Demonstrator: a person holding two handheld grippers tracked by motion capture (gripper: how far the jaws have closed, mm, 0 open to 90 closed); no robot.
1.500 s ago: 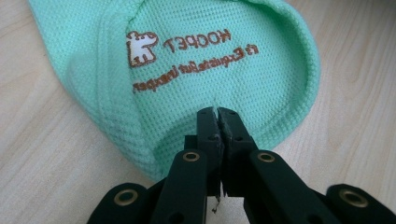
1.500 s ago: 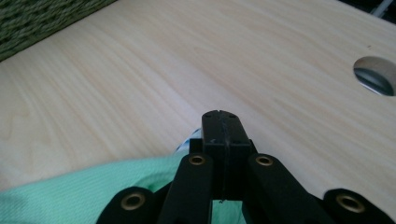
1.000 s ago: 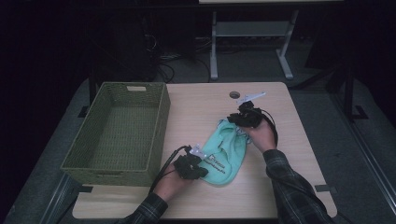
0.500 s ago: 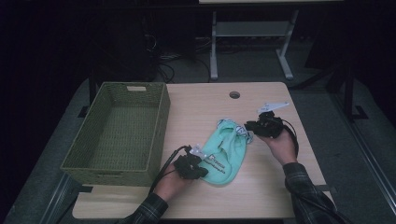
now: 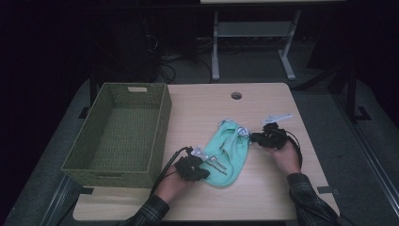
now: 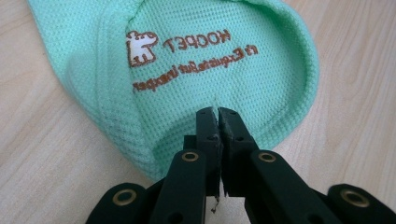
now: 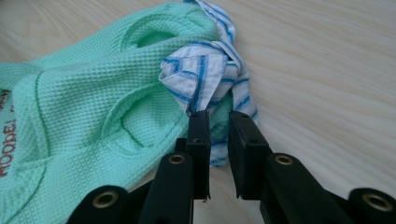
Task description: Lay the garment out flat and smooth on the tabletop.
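A small mint-green mesh garment (image 5: 226,150) with brown "HOOPET" lettering (image 6: 196,44) lies flat on the wooden table (image 5: 268,188). My left gripper (image 5: 205,170) is at its near hem, its jaws (image 6: 217,114) shut on the green edge. At the garment's far right end is a bunch of blue-and-white striped cloth (image 7: 205,74). My right gripper (image 5: 255,138) comes in from the right. Its jaws (image 7: 219,122) stand a narrow gap apart, pinching that striped cloth, which rises in a peak from the tips.
An empty green woven basket (image 5: 113,172) stands on the left part of the table, close to my left hand. A round cable hole (image 5: 236,95) is in the tabletop at the back. The table's right edge runs just past my right hand.
My right gripper has moved to the right and towards the person, away from the back of the table. The garment's far end has shifted with it. The left gripper has stayed put.
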